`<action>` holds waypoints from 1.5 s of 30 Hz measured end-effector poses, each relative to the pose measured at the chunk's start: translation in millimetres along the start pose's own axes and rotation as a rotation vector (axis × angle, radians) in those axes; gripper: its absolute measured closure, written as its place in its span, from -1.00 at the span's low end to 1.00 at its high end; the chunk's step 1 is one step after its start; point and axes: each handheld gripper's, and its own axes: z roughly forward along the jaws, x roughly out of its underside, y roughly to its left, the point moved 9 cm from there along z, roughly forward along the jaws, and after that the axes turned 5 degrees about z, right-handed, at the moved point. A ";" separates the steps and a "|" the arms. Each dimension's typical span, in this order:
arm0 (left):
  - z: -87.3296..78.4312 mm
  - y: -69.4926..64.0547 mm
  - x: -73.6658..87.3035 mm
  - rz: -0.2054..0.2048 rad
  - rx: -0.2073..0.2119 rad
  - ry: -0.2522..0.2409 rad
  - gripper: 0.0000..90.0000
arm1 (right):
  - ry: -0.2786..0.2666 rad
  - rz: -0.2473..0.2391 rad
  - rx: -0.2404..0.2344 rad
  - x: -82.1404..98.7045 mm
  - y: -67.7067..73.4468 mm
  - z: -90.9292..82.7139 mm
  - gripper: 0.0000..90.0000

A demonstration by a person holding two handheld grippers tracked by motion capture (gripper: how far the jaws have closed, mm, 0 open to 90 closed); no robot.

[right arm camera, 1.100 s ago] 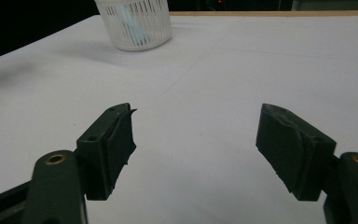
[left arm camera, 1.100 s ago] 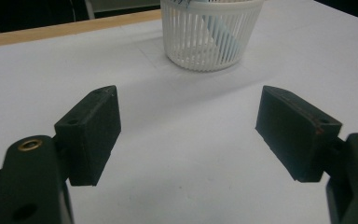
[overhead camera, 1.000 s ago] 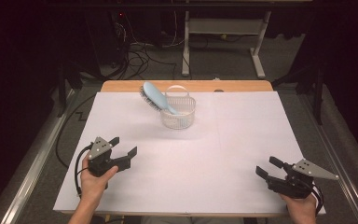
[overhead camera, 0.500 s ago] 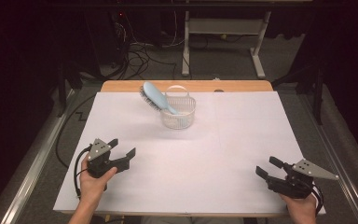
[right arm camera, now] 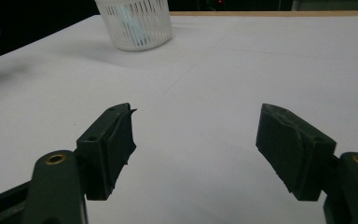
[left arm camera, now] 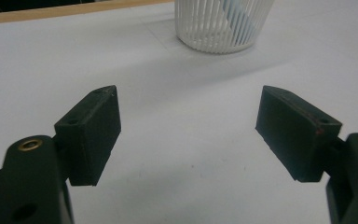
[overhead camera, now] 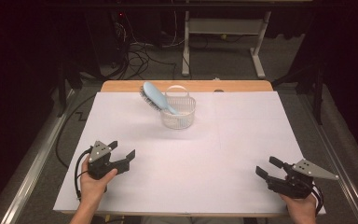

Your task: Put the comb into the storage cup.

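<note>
Resting near the front edge of the white surface [overhead camera: 223, 140], left hand-held gripper [overhead camera: 121, 156] and right hand-held gripper [overhead camera: 266, 167] both released, nothing between jaws. White basket [overhead camera: 179, 116] sits well beyond them, toward the far edge; blue hairbrush [overhead camera: 156, 98] leans in it, head sticking out left.

readable text: none that I can make out, honestly
white basket [overhead camera: 178, 112]: plain slats, no label or brand on it
blue hairbrush [overhead camera: 157, 97]: plain back, no logo to read
left gripper [overhead camera: 122, 157]: bare black jaws and a grey plate, no lettering
right gripper [overhead camera: 268, 167]: same deal, no markings to read
white table sheet [overhead camera: 205, 154]: blank, just faint lines, no print
red light in the dark back [overhead camera: 120, 15]: a glowing dot, too small to read as any sign
</note>
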 end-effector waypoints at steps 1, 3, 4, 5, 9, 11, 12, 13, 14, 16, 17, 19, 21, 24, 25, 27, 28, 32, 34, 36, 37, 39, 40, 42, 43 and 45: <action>0.2 -0.1 0.3 -0.001 0.000 -0.001 -0.50 | 0.000 0.000 0.000 0.0 0.0 0.0 -0.37; 0.5 -0.1 1.1 -0.004 0.002 -0.001 -0.50 | 0.000 0.001 0.000 0.0 0.0 0.0 -0.38; 0.7 0.1 1.9 -0.005 0.001 0.000 -0.50 | 0.000 0.000 0.000 0.1 0.0 0.0 -0.38; 0.7 0.2 2.5 -0.006 0.001 0.001 -0.50 | 0.000 0.000 0.000 0.0 0.0 0.0 -0.38; 0.8 1.2 5.2 -0.014 -0.001 0.003 -0.50 | 0.000 0.000 0.000 0.0 0.0 0.0 -0.38; 0.7 1.7 6.4 -0.017 -0.003 0.002 -0.50 | 0.001 0.000 0.000 0.1 0.1 0.0 -0.38; 0.7 1.9 7.0 -0.018 -0.003 0.002 -0.50 | 0.000 0.000 0.000 0.0 0.1 0.0 -0.38; 0.9 2.1 7.6 -0.020 -0.004 0.000 -0.50 | 0.000 0.000 0.000 0.0 0.1 0.0 -0.37; 1.0 2.2 8.0 -0.022 -0.005 0.000 -0.50 | 0.000 0.000 0.000 0.0 0.0 0.0 -0.38; 1.2 2.7 9.2 -0.022 -0.006 0.001 -0.50 | 0.000 0.000 0.000 0.0 0.0 0.0 -0.38; 1.4 3.2 10.0 -0.018 -0.013 0.002 -0.50 | 0.000 0.000 0.000 0.0 0.1 0.0 -0.38; 1.7 3.4 11.1 -0.015 -0.017 0.002 -0.50 | 0.000 0.000 0.000 0.0 0.1 0.0 -0.38; 1.6 3.3 12.4 -0.010 -0.020 0.008 -0.50 | 0.000 0.000 0.000 0.0 0.1 -0.1 -0.37; 1.7 3.1 13.8 -0.009 -0.024 0.008 -0.50 | 0.000 0.001 0.000 0.0 0.1 -0.2 -0.38; 1.8 3.2 14.4 -0.009 -0.026 0.008 -0.50 | 0.002 0.001 -0.001 0.1 0.2 -0.3 -0.37; 2.2 2.8 15.4 -0.010 -0.027 0.007 -0.50 | 0.001 0.001 -0.001 0.1 0.3 -0.3 -0.38; 2.3 2.6 16.0 -0.010 -0.026 0.008 -0.50 | 0.001 0.001 -0.001 0.1 0.2 -0.3 -0.38; 2.6 1.9 17.3 -0.011 -0.028 0.003 -0.50 | 0.001 0.001 -0.002 0.1 0.3 -0.3 -0.38; 2.4 2.1 18.0 -0.015 -0.028 0.002 -0.50 | 0.000 0.001 -0.001 0.0 0.2 -0.2 -0.38; 2.3 2.1 18.8 -0.018 -0.027 0.000 -0.50 | 0.001 0.001 -0.002 0.1 0.3 -0.3 -0.38; 2.2 2.0 19.4 -0.020 -0.026 -0.001 -0.50 | 0.001 0.001 -0.002 0.1 0.2 -0.3 -0.38; 2.0 2.1 20.7 -0.022 -0.027 -0.002 -0.50 | 0.000 0.001 -0.001 0.0 0.2 -0.1 -0.38; 1.9 2.2 21.1 -0.025 -0.028 -0.003 -0.50 | 0.000 0.001 -0.001 0.0 0.3 -0.1 -0.38; 1.7 2.5 22.3 -0.028 -0.029 -0.005 -0.50 | 0.000 0.001 -0.002 0.0 0.3 -0.1 -0.38; 1.7 2.5 22.8 -0.029 -0.030 -0.006 -0.50 | 0.000 0.002 -0.001 0.0 0.2 -0.2 -0.38; 1.8 2.6 23.9 -0.032 -0.031 -0.006 -0.50 | -0.001 0.002 -0.002 0.0 0.2 -0.2 -0.38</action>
